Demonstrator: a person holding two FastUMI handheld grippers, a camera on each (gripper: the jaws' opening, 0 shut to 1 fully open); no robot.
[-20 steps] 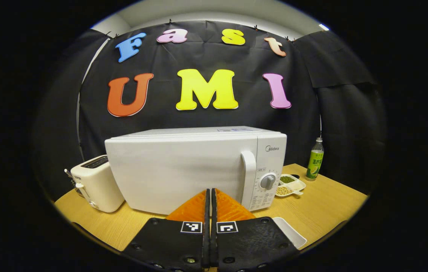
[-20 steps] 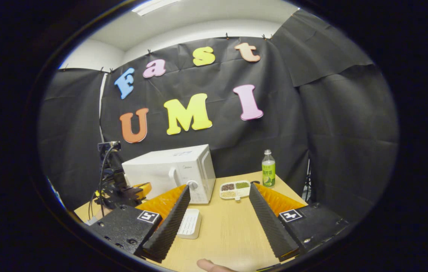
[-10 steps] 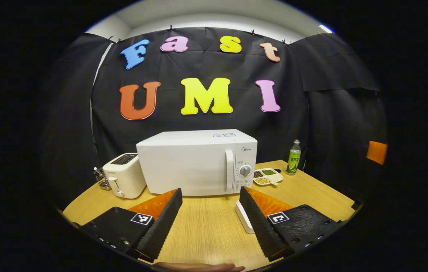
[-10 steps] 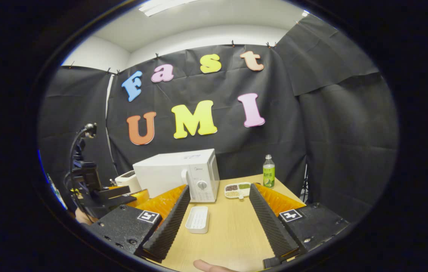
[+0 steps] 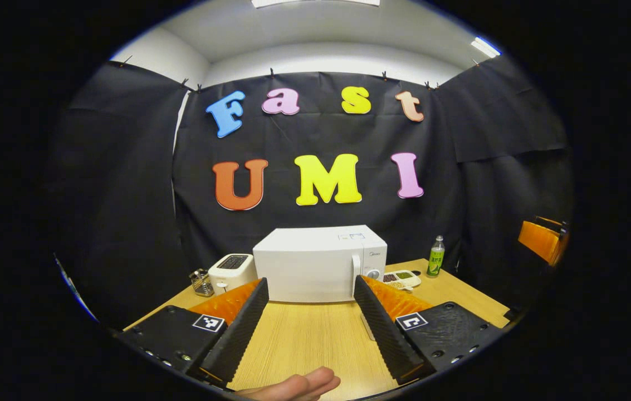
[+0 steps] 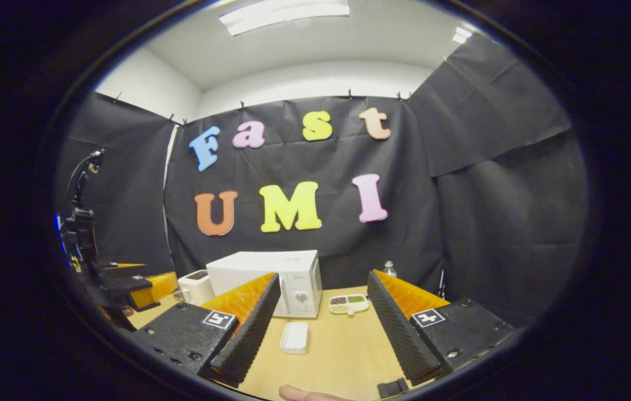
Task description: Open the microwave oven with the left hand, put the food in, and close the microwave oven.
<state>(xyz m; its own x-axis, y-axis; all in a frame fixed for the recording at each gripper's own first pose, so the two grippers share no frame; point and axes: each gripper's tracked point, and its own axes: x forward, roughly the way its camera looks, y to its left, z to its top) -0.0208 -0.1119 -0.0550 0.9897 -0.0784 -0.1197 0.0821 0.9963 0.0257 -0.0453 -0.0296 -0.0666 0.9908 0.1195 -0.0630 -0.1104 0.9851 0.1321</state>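
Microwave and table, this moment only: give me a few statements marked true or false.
1. The microwave door is shut. True.
2. The left gripper is clamped on the door handle. False: it is open, away from the microwave.
3. A toaster stands beside the microwave. True.
4. The white tray lies inside the microwave. False: it lies on the table in front.
5. The right gripper is open and holds nothing. True.
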